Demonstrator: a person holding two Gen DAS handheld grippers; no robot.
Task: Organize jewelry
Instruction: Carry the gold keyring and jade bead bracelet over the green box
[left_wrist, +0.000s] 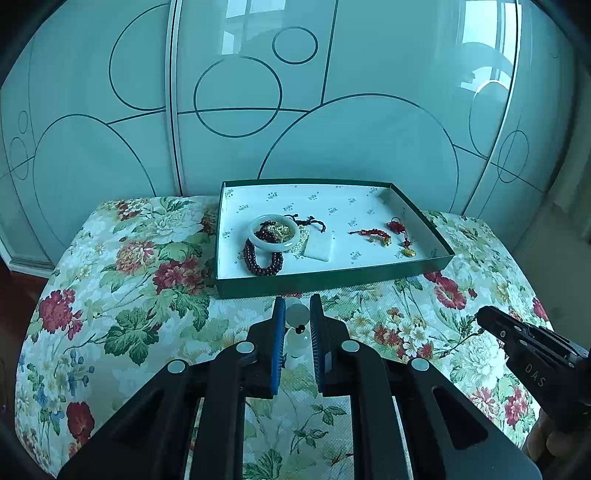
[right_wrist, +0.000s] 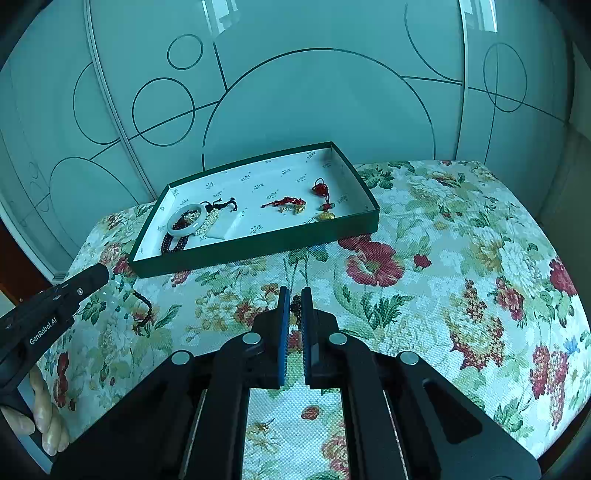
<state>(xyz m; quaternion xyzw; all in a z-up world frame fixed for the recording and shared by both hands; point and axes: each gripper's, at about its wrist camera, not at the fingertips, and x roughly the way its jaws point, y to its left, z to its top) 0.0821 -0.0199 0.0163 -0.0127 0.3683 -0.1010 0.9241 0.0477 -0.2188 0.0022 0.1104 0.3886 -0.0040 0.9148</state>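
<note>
Left gripper (left_wrist: 297, 314) clamped on a pale translucent pendant (left_wrist: 298, 334) strung on a dark bead cord (right_wrist: 144, 310), above the floral cloth (left_wrist: 129, 314). Right gripper (right_wrist: 294, 299) closed on a dark knotted bit of cord (right_wrist: 295, 306). Beyond both, green tray (left_wrist: 332, 282) holding a pale bangle (left_wrist: 273, 232), dark red bead bracelet (left_wrist: 260, 260), red charm (left_wrist: 400, 232).

surface: floral cloth (left_wrist: 122, 295) | behind: glass doors (left_wrist: 92, 110), circle pattern
</note>
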